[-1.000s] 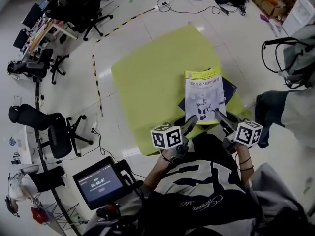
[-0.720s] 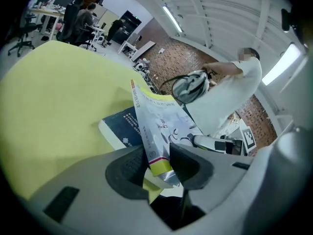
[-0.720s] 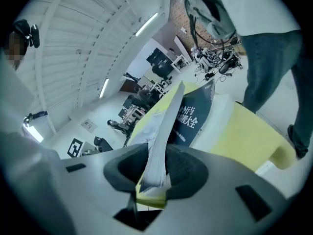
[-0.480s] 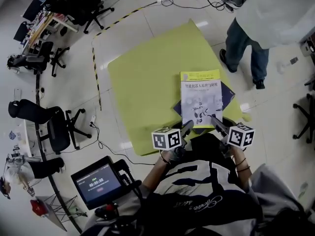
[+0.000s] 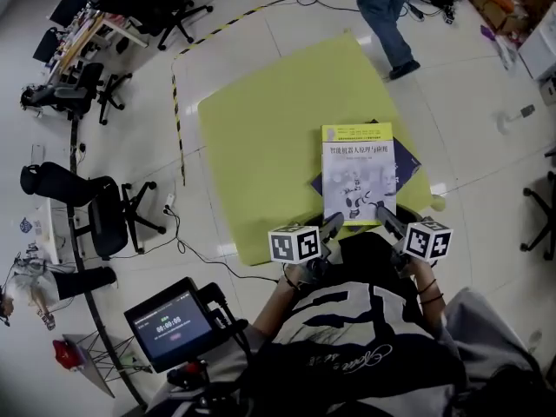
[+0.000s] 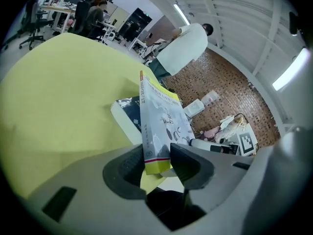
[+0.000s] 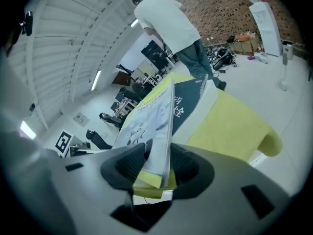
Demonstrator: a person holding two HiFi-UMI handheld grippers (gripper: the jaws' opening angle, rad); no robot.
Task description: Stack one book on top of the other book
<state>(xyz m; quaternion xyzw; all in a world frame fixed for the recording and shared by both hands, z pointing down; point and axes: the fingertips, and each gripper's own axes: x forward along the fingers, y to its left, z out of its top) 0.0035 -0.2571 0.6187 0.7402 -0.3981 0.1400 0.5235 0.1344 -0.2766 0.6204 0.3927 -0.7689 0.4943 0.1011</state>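
Sitting within left tool (image 6: pixel 159 161): book (image 6: pixel 162 115).

Lab floor around a yellow-green table

A black chair (image 5: pixel 95 220) stands left of the table (image 5: pixel 261 137). Striped tape (image 5: pixel 178 120) runs along the floor (image 5: pixel 261 33) beside the table's left edge. A screen (image 5: pixel 169 324) stands near the bottom left, and a person (image 5: pixel 382 7) beyond the table's far corner.

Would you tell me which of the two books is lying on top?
The pale yellow-edged book; it lies over the dark blue book, whose corners peek out beneath.
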